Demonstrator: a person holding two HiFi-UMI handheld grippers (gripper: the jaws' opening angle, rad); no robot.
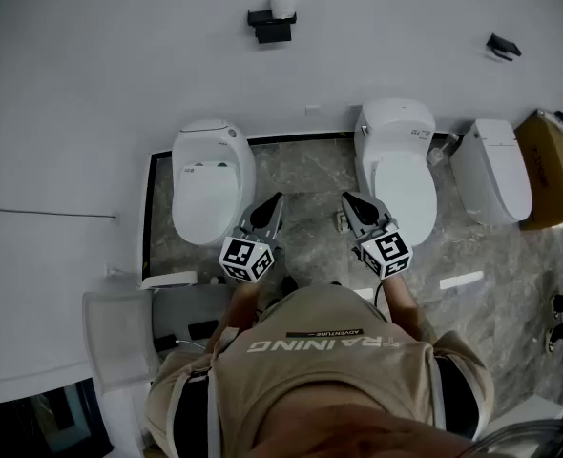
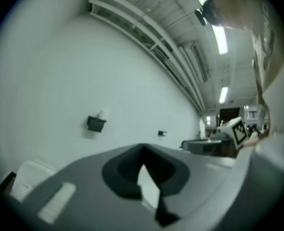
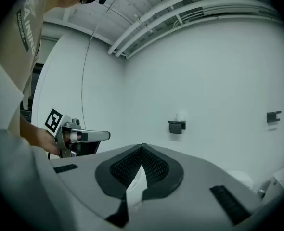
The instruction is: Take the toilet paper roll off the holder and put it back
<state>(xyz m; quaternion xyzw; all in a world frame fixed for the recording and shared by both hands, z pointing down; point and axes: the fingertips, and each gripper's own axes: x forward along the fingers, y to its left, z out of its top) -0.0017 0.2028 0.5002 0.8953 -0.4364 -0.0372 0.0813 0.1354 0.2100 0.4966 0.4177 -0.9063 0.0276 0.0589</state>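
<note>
A white toilet paper roll (image 1: 281, 3) stands on top of a black wall holder (image 1: 270, 28), high on the white wall and far ahead of me. Both grippers are held low in front of my body, well short of it. My left gripper (image 1: 277, 200) points forward with its jaws together and nothing between them. The right gripper (image 1: 347, 200) is beside it, also shut and empty. In the left gripper view the roll (image 2: 102, 114) and holder (image 2: 96, 123) are small, beyond the closed jaws (image 2: 142, 149). The right gripper view shows the roll (image 3: 181, 116) and holder (image 3: 176, 126) above its closed jaws (image 3: 142, 147).
Two white toilets (image 1: 213, 179) (image 1: 396, 165) stand on the grey marble floor below the grippers, with a third (image 1: 496, 165) and a cardboard box (image 1: 553, 165) to the right. A second black holder (image 1: 503, 46) is on the wall further right. A white bin (image 1: 119, 337) is at my left.
</note>
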